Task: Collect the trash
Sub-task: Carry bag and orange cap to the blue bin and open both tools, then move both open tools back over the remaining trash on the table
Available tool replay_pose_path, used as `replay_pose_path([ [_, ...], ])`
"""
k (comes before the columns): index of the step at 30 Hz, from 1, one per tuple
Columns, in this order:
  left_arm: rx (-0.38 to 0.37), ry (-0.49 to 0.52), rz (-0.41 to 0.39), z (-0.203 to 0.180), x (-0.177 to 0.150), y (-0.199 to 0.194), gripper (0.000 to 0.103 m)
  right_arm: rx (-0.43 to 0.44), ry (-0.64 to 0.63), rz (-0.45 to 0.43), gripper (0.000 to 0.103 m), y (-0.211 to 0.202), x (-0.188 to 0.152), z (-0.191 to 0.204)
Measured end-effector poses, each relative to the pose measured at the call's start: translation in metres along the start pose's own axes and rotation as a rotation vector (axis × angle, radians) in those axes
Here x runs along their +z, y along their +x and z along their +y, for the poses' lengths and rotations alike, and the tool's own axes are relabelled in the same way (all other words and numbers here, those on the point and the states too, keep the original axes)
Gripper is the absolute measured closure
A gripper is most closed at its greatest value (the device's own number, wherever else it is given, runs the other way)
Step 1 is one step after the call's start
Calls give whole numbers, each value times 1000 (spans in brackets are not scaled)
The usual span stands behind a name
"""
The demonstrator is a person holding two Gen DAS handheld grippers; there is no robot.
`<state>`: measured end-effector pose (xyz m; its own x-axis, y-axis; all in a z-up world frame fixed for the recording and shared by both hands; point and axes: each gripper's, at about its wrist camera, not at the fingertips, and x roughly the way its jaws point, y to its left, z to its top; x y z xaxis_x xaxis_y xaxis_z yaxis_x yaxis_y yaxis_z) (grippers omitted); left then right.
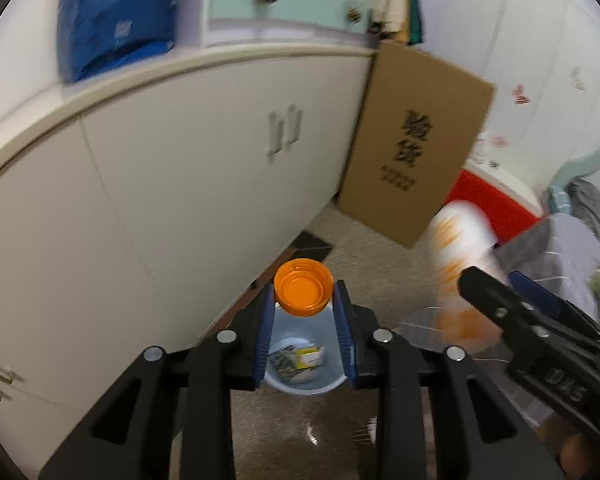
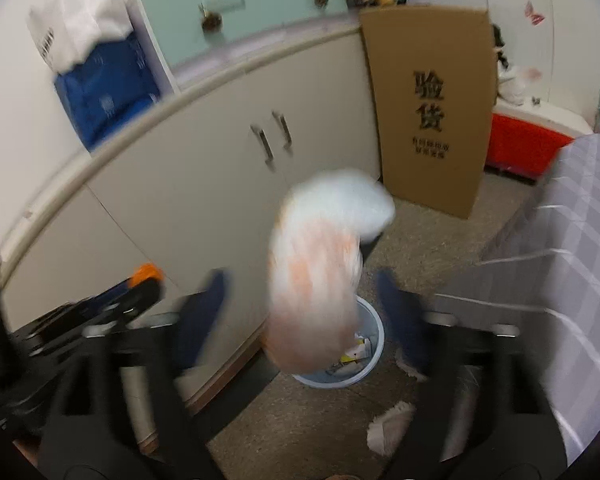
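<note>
Trash bin [image 1: 300,376] sits on the floor beside the cabinet [image 1: 180,184]. Your left tool [image 1: 303,300] grips an orange cap [image 1: 303,293] directly above it, ready to drop. Your right tool [image 2: 304,300] stands open; the blurred white-orange wrapper [image 2: 316,272] is over the bin, apparently released.

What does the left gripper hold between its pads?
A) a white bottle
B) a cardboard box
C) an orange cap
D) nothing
C: in the left wrist view the orange cap sits pinched between the blue pads of the left gripper, above the bin.
</note>
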<state>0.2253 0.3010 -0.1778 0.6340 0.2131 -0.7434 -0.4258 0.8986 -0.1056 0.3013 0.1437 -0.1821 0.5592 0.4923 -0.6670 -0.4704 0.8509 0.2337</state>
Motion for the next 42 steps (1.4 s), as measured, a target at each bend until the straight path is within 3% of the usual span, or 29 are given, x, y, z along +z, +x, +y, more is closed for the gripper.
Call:
replay_pose_path([
  [3,11,-11,31,11,0,16,74,-33,26,91,22,34,-5,-2],
  [16,-11,25,75,-3,-7,42,74,-74,7,72,20,29,-16,-7],
  [31,-62,45,77,-24,9,48,73,-109,74,-102,16,-3,-4,-22],
  [32,-58,43,94,-26,11,53,60,-100,86,-105,16,-4,-3,-24],
  [33,-36,39,119,-27,13,58,37,-96,94,-107,16,-5,-3,-25],
  [34,-26,29,127,-27,13,60,30,-98,101,-109,16,-6,-4,-27],
  [42,-26,-1,124,-23,4,54,25,-98,124,-101,15,-12,-5,-36],
])
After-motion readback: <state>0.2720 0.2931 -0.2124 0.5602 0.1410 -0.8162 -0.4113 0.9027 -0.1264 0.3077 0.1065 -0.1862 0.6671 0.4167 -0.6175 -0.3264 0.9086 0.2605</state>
